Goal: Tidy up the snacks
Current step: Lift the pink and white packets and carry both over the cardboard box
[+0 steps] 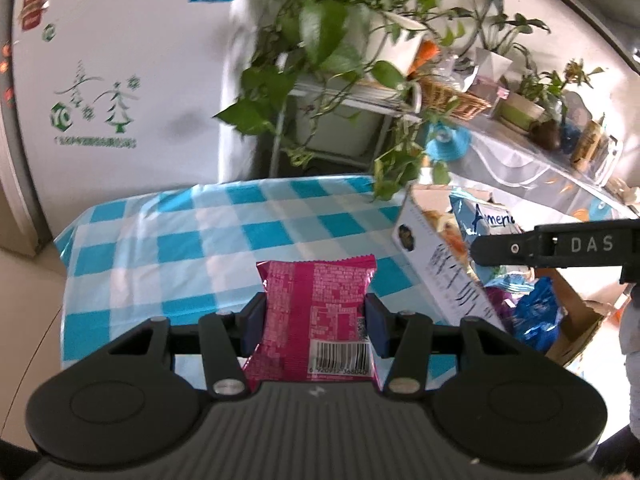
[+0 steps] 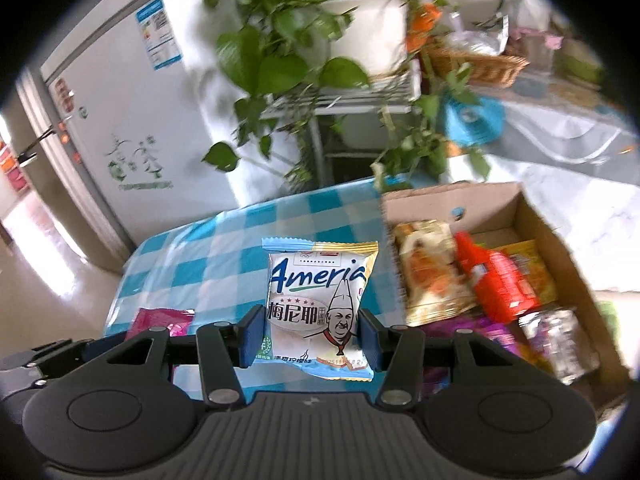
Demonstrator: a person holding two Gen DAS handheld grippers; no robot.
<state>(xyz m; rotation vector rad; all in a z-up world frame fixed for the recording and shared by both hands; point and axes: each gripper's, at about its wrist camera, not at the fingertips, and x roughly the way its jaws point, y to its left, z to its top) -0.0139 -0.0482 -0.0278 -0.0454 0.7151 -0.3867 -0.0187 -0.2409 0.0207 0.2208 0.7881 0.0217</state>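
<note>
The left gripper (image 1: 315,316) is clamped on a magenta foil snack packet (image 1: 316,312), its blue pads pressing both side edges, the barcode end nearest the camera, and the packet is held above the blue-and-white checked tablecloth (image 1: 208,240). The right gripper (image 2: 307,334) grips a pale blue and white snack packet printed with a chef's face (image 2: 318,304) in the same way, upright between its pads, also over the checked cloth. In the right wrist view the magenta packet (image 2: 162,320) shows low on the left, beside the dark body of the left gripper. Just right of both grippers sits an open brown cardboard box (image 2: 532,216) on the table; inside lie a yellow-orange packet (image 2: 430,268), a red packet (image 2: 496,280) tilted across it, purple wrappers and a shiny silver-purple packet (image 2: 556,336). Beyond the table stand a leafy green plant in a white pot (image 2: 368,28) on a metal rack, a white refrigerator with green tree stickers (image 1: 100,80), and a wicker basket (image 1: 452,98) on a cluttered counter.
</note>
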